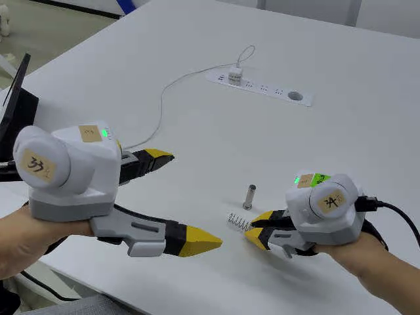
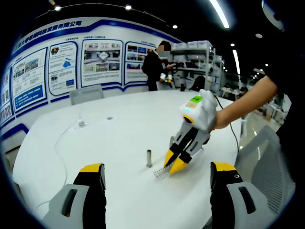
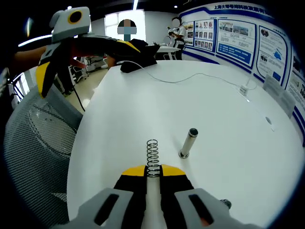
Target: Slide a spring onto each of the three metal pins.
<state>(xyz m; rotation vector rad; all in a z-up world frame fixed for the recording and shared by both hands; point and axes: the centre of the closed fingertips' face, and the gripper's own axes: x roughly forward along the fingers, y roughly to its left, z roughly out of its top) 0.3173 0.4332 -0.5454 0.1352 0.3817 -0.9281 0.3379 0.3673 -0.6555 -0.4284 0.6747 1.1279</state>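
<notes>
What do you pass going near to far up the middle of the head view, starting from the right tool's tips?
The right tool, shut on the spring's near end → spring, lying on the table → metal pin, standing upright → power strip at the far side.

This looks like an open-plan office or technical lab with a showroom feel. The big white surface (image 1: pixel 315 118) is a meeting-style table, with a flat power strip (image 1: pixel 252 84) and a round cable port (image 1: pixel 295 96) on its top. Beyond the surface's far edge, blue-trimmed display boards (image 2: pixel 71 64) carrying charts and Chinese headings line the wall. A person (image 2: pixel 155 67) stands there near shelving racks (image 2: pixel 195 59). A grey mesh office chair (image 3: pixel 33 152) stands just beside the surface. Strip lights (image 2: pixel 219 13) run overhead.
</notes>
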